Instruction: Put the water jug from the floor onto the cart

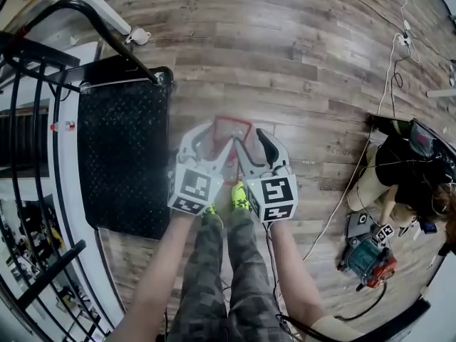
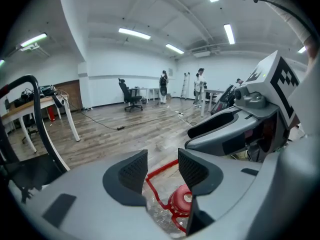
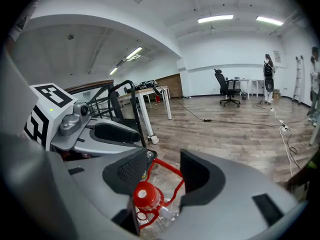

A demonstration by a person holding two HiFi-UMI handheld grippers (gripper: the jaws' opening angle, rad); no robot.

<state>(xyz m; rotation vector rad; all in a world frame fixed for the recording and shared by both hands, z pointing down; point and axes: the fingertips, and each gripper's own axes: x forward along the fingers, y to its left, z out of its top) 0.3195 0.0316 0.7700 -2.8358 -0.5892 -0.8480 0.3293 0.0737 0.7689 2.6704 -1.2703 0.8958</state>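
The water jug (image 1: 229, 130) stands on the wood floor in front of my feet; from the head view only its red handle frame and a bit of clear plastic show between the two grippers. The left gripper (image 1: 209, 145) and right gripper (image 1: 254, 149) hang side by side just over it, both open. In the left gripper view the jug's red cap (image 2: 180, 202) lies low beneath the left gripper (image 2: 162, 167), untouched by the pads. In the right gripper view the cap (image 3: 145, 195) sits below the right gripper (image 3: 165, 171), also untouched. The cart's black deck (image 1: 121, 155) lies just left of the jug.
The cart's curved black handle (image 1: 92, 27) rises at the upper left, beside a black metal rack (image 1: 28, 120). A person (image 1: 399, 177) crouches at the right near a white cable (image 1: 370, 134) and a red and teal device (image 1: 367, 258). An office chair (image 2: 131, 96) stands far off.
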